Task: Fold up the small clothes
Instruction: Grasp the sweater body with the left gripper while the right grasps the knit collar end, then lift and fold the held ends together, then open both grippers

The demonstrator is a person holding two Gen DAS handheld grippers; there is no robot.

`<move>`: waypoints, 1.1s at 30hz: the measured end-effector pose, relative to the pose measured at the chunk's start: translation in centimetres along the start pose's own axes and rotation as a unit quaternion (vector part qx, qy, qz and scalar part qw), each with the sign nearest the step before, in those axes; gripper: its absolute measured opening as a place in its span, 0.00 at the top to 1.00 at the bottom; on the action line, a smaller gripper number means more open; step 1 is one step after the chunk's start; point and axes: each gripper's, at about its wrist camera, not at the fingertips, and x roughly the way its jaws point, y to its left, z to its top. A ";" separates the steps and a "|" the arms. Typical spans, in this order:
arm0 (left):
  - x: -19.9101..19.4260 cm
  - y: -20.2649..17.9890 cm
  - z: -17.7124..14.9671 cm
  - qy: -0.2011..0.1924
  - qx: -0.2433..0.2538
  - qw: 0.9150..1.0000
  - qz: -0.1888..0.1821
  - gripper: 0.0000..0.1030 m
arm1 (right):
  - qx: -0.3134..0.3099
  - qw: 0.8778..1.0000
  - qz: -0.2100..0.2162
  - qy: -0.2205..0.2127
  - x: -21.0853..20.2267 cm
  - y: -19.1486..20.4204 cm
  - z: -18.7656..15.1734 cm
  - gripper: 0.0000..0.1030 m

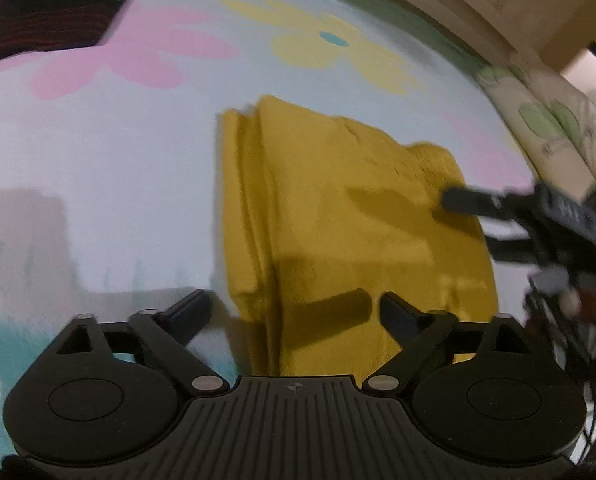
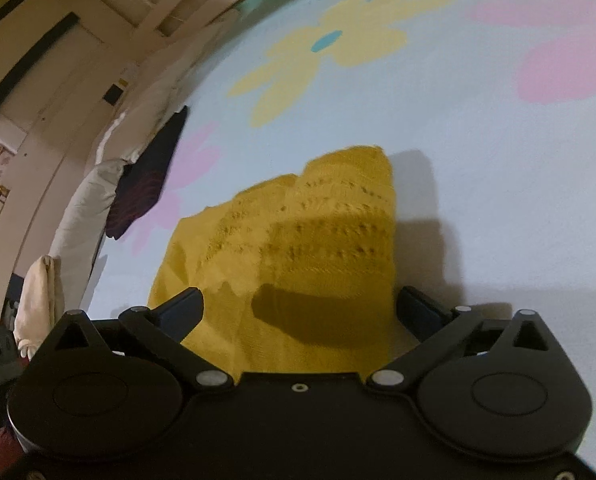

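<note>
Tools [image 1: 296, 310] [image 2: 300, 308] gape over unlabelled folded yellow knit [image 1: 350, 216].

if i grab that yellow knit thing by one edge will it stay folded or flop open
Likely it flops: the yellow knit garment lies limp in soft stacked layers, so lifting one edge would probably let the rest sag and unfold. It looks light, with an open lacy pattern that could snag or stretch. On the flowered bedsheet, a push would probably bunch it rather than slide it.
</note>
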 end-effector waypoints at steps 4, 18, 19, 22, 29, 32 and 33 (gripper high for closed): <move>0.7 -1.5 -0.4 0.007 0.016 1.000 0.008 0.01 | 0.002 1.000 0.010 -0.002 0.6 0.2 0.0 0.00; 2.4 -3.3 1.2 -0.040 0.001 0.998 0.040 0.27 | -0.001 1.000 0.013 0.001 1.3 0.8 0.3 0.00; 2.4 -3.4 1.3 -0.042 0.006 0.998 0.048 0.38 | -0.004 1.000 0.014 0.005 1.3 0.8 0.3 0.00; 1.9 -3.3 1.6 -0.046 -0.002 0.998 0.036 0.66 | -0.009 1.000 0.011 -0.001 1.0 0.9 0.1 0.43; -0.3 -6.5 1.7 -0.072 0.043 0.996 0.042 0.75 | -0.048 0.998 -0.018 -0.018 -1.5 2.7 0.0 0.64; -2.5 -8.4 1.4 -0.083 0.052 0.995 0.021 0.76 | -0.064 0.997 -0.021 -0.026 -3.5 4.1 -0.3 0.64; -3.1 -8.9 1.1 -0.086 0.054 0.995 0.018 0.76 | -0.066 0.997 -0.023 -0.029 -4.2 4.6 -0.4 0.64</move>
